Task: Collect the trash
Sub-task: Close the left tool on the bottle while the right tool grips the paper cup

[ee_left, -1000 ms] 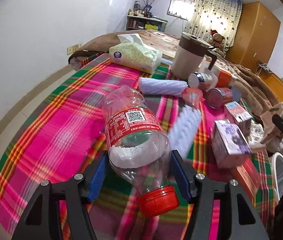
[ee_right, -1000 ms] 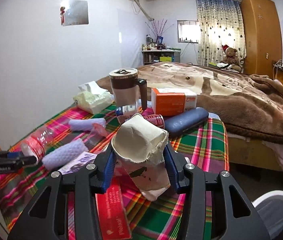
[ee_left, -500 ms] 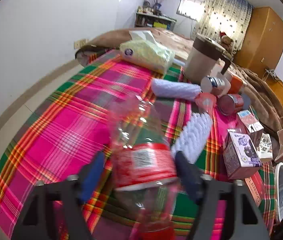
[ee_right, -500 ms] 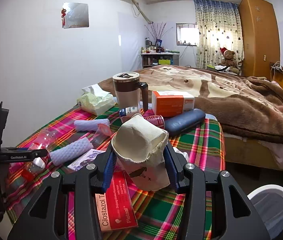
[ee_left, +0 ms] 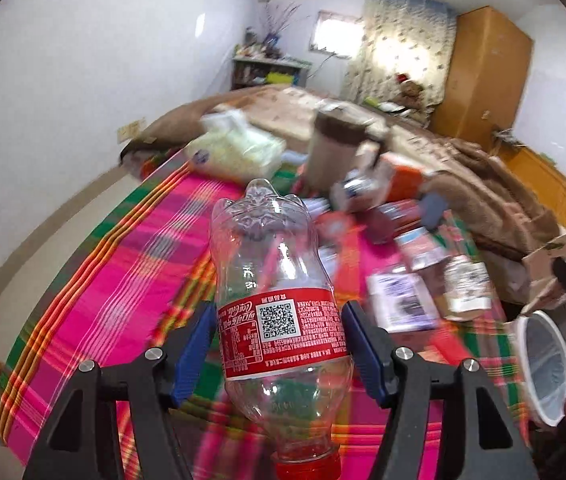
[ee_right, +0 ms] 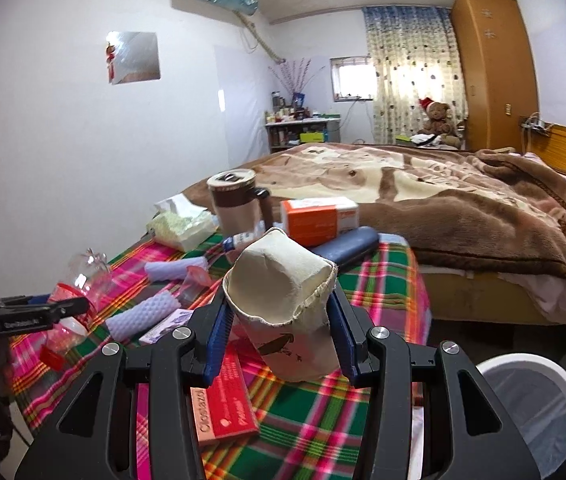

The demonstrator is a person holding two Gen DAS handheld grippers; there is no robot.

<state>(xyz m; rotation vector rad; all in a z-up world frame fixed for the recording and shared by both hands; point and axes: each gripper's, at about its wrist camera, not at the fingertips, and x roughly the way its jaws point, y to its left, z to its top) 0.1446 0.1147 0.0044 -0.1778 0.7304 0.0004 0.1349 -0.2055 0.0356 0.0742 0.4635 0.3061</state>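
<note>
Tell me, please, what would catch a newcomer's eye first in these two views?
Probably the clear plastic bottle with a red label, clamped cap-down in the left gripper over the bright pink and green plaid cloth. Next, the crushed beige paper cup gripped in the right gripper, with the white waste bin at lower right.

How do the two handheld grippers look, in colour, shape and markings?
Both the left gripper and the right gripper have matte black angular frames with triangular cut-outs and round silver screws. Their fingers carry blue ribbed pads. Small white lettering runs along the left gripper's side, too small to read.
</note>
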